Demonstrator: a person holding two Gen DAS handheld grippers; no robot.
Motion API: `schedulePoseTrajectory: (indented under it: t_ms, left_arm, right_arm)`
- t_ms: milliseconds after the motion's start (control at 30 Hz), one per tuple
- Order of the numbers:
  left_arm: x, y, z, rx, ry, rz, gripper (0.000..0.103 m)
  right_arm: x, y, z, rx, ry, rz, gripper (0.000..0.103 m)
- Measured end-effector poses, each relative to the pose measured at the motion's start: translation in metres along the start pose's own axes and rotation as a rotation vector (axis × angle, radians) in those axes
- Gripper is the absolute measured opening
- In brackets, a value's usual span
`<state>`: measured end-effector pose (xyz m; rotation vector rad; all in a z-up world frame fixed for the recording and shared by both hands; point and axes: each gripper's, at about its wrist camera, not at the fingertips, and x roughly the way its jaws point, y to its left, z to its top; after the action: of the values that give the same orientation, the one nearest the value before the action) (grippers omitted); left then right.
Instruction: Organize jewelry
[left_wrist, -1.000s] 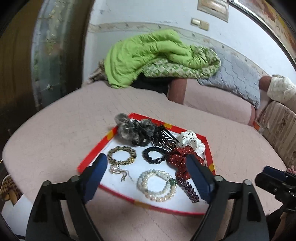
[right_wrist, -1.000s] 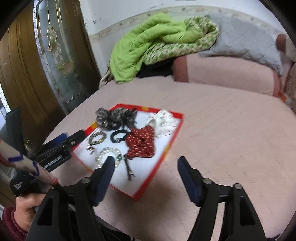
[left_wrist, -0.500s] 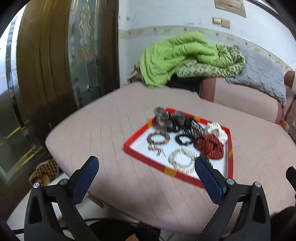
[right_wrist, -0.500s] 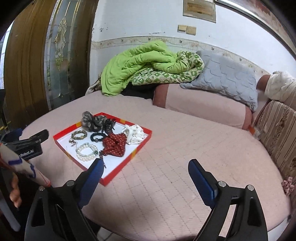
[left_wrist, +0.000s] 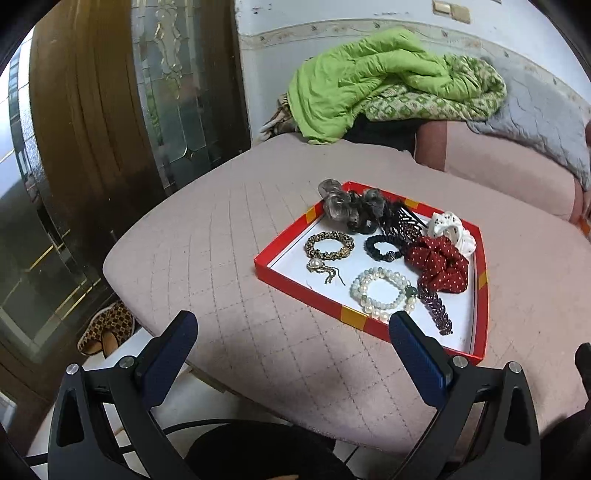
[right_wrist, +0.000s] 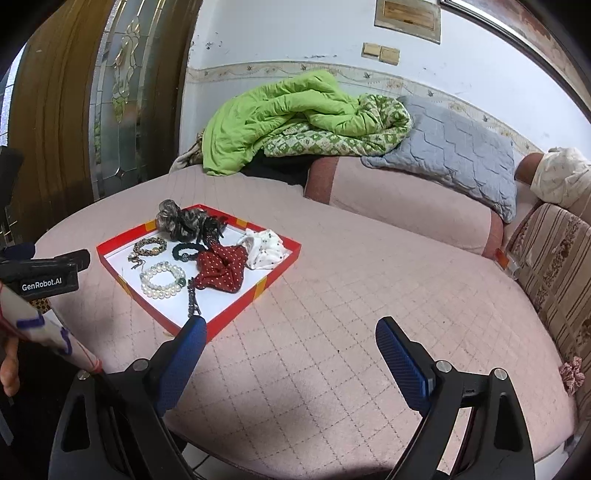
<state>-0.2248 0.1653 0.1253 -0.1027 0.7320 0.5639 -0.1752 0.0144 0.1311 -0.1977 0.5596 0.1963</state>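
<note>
1. The tray (left_wrist: 295, 284) looks like glossy red card with a smooth, matt white floor.
2. The pearl bracelet (left_wrist: 382, 293) has smooth, shiny white beads.
3. The red scrunchie (left_wrist: 441, 267) is soft matt cloth with white dots; the white scrunchie (left_wrist: 452, 230) is similar cloth.
4. The gold bracelet (left_wrist: 328, 245) looks like woven metallic thread.
5. The bed cover (right_wrist: 332, 332) is quilted matt pink fabric.
6. The green quilt (right_wrist: 280, 110) is puffy cloth with a slight sheen.
7. The door (left_wrist: 85, 122) is varnished wood with textured glass.
8. The left gripper (left_wrist: 291, 328) and right gripper (right_wrist: 290, 332) are matt black plastic; their pads (right_wrist: 400, 363) are ribbed blue rubber.
</note>
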Motion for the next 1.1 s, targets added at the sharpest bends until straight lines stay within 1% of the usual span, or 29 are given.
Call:
schedulePoseTrajectory:
  t_ms: [133, 267, 333, 1100]
  left_arm:
    - [-0.004, -0.006, -0.001, 0.026, -0.024, 0.018, 0.103]
    - [-0.003, -0.011, 0.000, 0.069, -0.015, 0.024, 0.103]
    - [-0.003, -0.012, 0.000, 0.076, -0.017, 0.026, 0.103]
    - [0.001, -0.002, 0.002, 0.026, 0.012, 0.004, 0.103]
  right_arm:
    - [0.003, -0.003, -0.001, 0.004, 0.012, -0.002, 0.095]
    - [0.005, -0.003, -0.002, 0.000, 0.019, 0.002, 0.095]
    - [0.006, -0.003, -0.003, -0.003, 0.024, 0.001, 0.095]
    - [0.010, 0.001, -0.005, -0.034, 0.047, 0.007, 0.095]
